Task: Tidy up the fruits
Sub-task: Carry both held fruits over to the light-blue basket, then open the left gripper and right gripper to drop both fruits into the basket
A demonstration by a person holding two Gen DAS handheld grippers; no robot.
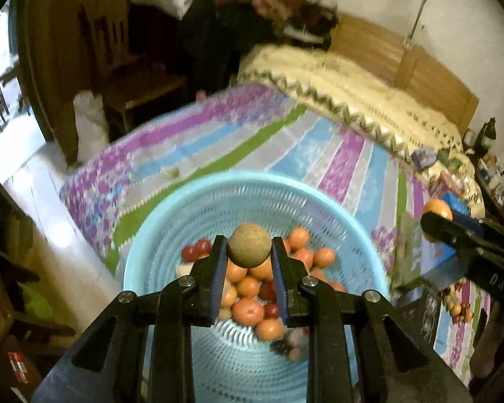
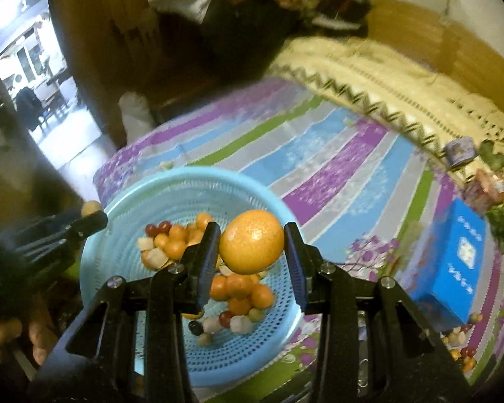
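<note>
Left wrist view: the left gripper is clamped on a small brownish round fruit, held above the blue basket that sits on the striped bedspread. Inside the basket lie a heap of small oranges, a few red fruits at the left, and some darker pieces near the front, too blurred to name. At the right edge the right gripper carries a large orange. In the right wrist view that orange is pinched between the jaws, over the basket's right half. Further right, a blue box lies on the bedspread, with a few loose fruits just below it.
</note>
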